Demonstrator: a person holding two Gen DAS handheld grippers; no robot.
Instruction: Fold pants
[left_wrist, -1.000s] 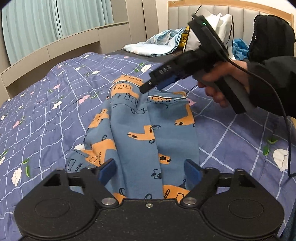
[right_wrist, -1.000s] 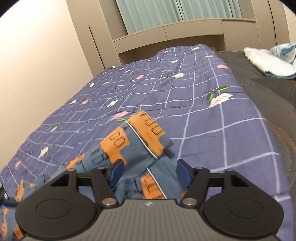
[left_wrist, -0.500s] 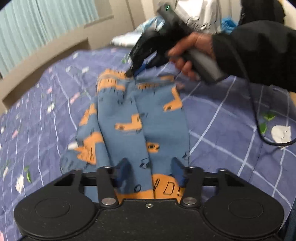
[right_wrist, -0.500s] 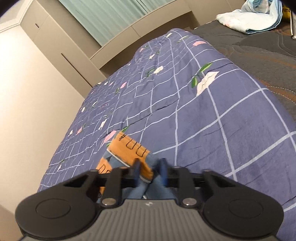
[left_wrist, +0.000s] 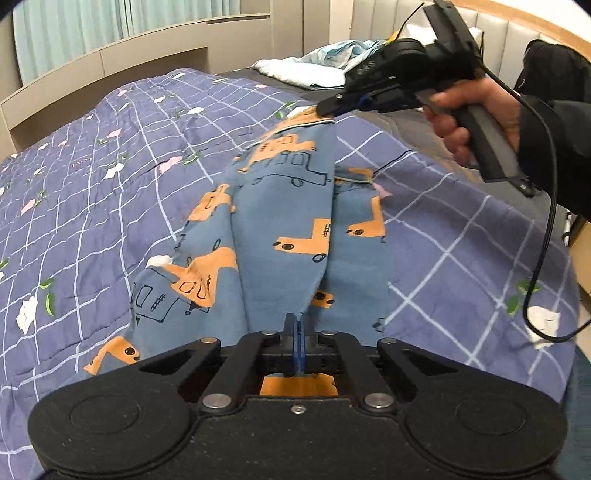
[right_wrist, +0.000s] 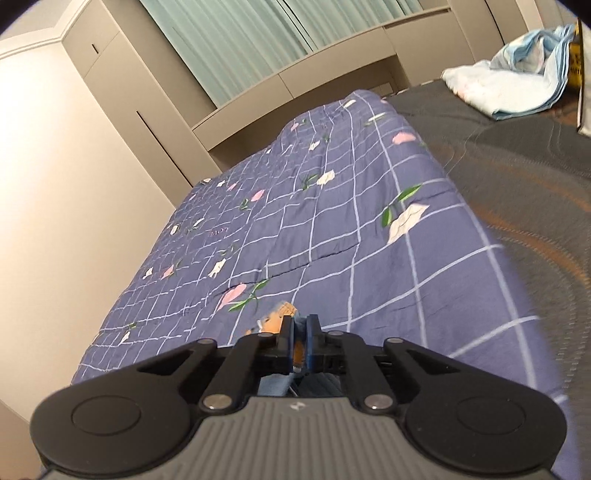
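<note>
Left wrist view puts the pants (left_wrist: 280, 236) at the centre: blue fabric with orange truck prints, stretched lengthwise across the bed (left_wrist: 92, 177) and sagging between two grips, its left side still bunched on the quilt. At the near end the left tool (left_wrist: 294, 345) has just been closing, and its blue pads now sit together, clamped on a pinch of the cloth. At the far end the right tool (left_wrist: 334, 105), gripped by a hand (left_wrist: 476, 114) in a dark sleeve, bites the orange-banded edge and holds it above the bed. Right wrist view shows that same tool (right_wrist: 300, 345) after its jaws came in on a fold of blue and orange cloth, pads nearly meeting with the fabric squeezed between.

Holding both ends at once probably serves to pull the garment taut and raise it clear of the quilt, so it can be laid flat or doubled over without dragging wrinkles along. The fold itself looks not yet made.

Farther out, a light blue bundle of laundry (left_wrist: 317, 66) lies near the padded headboard (left_wrist: 491, 40), and pale curtains (right_wrist: 229, 40) hang above built-in cabinets (right_wrist: 103, 122).
</note>
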